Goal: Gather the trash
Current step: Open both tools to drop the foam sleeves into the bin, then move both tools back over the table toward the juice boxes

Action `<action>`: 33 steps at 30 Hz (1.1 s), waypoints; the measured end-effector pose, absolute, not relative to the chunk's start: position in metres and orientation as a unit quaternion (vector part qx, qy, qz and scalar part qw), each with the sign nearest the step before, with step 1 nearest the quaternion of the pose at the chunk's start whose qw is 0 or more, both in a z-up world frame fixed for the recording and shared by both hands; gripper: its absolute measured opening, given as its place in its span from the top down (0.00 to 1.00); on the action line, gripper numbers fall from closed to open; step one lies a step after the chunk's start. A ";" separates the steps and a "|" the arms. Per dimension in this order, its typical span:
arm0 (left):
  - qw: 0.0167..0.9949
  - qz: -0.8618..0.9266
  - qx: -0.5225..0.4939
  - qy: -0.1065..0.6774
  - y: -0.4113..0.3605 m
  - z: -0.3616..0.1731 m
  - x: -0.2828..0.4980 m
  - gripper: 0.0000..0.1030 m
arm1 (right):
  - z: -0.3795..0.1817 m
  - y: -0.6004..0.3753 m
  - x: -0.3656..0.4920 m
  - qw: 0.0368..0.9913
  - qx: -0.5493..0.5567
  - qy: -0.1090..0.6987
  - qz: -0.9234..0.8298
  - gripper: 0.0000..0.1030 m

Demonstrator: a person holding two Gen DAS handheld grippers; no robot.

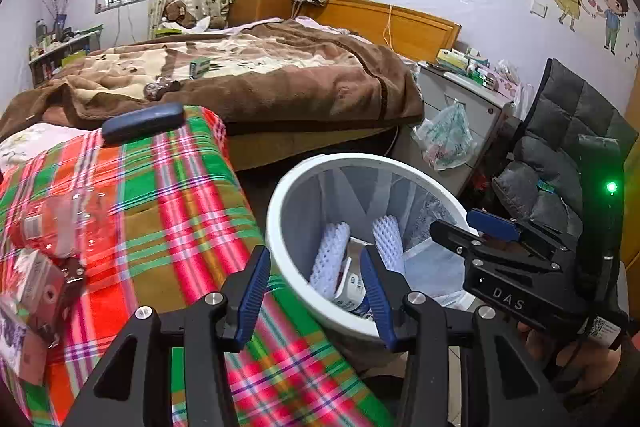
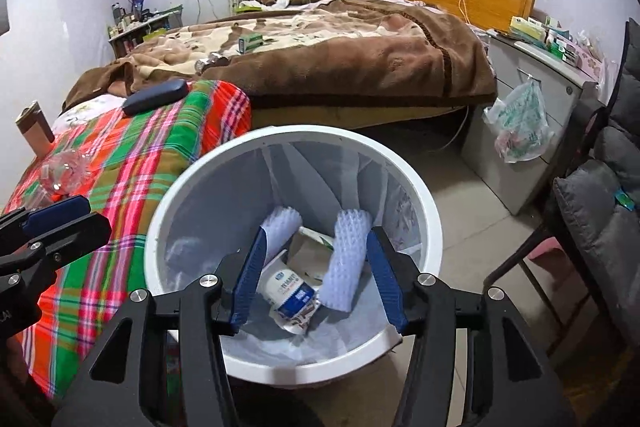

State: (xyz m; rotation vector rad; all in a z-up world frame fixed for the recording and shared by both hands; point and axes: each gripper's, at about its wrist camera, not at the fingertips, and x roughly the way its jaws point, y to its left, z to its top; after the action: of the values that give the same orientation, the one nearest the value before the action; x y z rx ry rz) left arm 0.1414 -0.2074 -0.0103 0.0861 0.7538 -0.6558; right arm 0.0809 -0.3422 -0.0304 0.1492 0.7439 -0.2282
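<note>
While both tools hang over the white bin (image 2: pixel 434 227), the right tool (image 2: pixel 316 273) stands wide and empty, the left tool (image 1: pixel 316 293) narrower, gripping nothing. Two white foam nets (image 2: pixel 348 259) and a crushed carton (image 2: pixel 290 293) lie inside (a clear plastic bottle (image 1: pixel 60 219) rests on the plaid cover (image 1: pixel 160 195)).

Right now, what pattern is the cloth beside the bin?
The cloth is a bright plaid of red, green, pink and white, beside the white bin; clearest in the left wrist view.
</note>
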 end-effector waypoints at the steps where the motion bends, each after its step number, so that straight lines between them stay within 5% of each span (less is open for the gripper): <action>1: 0.880 -0.310 0.037 0.359 -0.201 -0.008 0.140 0.55 | -0.029 -0.341 0.080 0.923 0.075 0.360 -0.110 0.48; 33: 0.932 -0.061 -0.003 0.356 0.006 -0.023 0.123 0.46 | -0.021 -0.224 0.097 0.939 0.042 0.341 0.024 0.48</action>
State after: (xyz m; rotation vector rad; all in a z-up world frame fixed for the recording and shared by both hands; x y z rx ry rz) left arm 0.1229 0.0058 -0.0231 -0.0068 0.7289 -0.1258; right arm 0.0968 -0.2236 -0.0213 0.0854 0.6962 0.0498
